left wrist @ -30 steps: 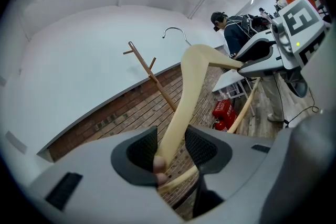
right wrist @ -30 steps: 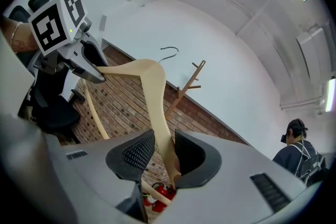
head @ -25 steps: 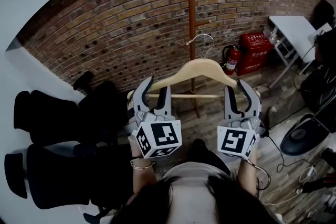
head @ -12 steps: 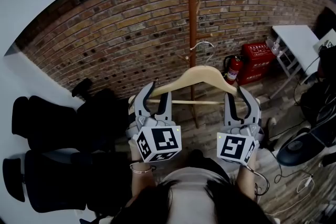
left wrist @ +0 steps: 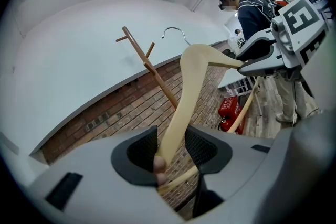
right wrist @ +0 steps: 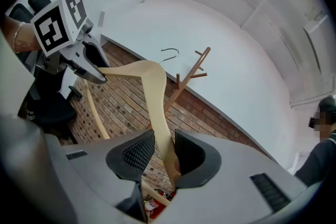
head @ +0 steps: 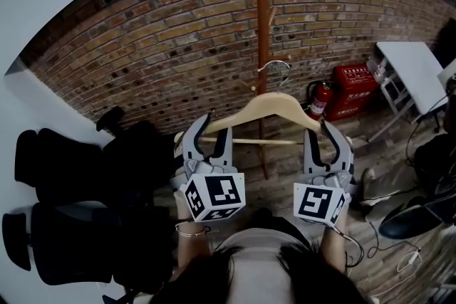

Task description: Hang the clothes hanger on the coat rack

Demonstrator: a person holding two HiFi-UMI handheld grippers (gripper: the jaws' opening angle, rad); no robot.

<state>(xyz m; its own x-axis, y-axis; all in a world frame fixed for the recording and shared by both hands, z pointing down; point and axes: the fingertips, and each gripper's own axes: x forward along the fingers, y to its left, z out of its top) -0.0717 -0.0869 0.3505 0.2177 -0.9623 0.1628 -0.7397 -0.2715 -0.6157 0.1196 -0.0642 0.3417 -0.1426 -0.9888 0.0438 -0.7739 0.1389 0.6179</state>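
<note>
In the head view the clothes hanger [head: 274, 100] is held in the air across the person's front. Its long axis runs left to right and it rests on nothing. The left gripper [head: 211, 127] is clamped on its left shoulder end and the right gripper [head: 322, 130] on its right end. The metal hook [head: 274, 67] stands up from the middle, on the far side, right by the pole of the coat rack [head: 262, 25]. The pole rises just beyond the hanger's centre, with short pegs at the hook's level and higher. Both grippers look about equally far from the rack, so the lift probably calls for both moving up and away together, to pass the hook over a peg. Behind is a brick wall [head: 142, 46]. On the plank floor [head: 370, 146], right of the pole's foot, stand a fire extinguisher [head: 318, 97] and a red box [head: 356, 78]. A white table [head: 413, 60] is at the far right and black chairs [head: 78, 174] at the left.

In the left gripper view the jaws press on the pale wooden arm, which climbs away toward the hook, with the rack's forked top close to the hook's left. A person [left wrist: 252, 13] stands beyond.

In the right gripper view the jaws likewise pinch the wood, with the hook near the rack's pegs under a white ceiling [right wrist: 236, 34].
</note>
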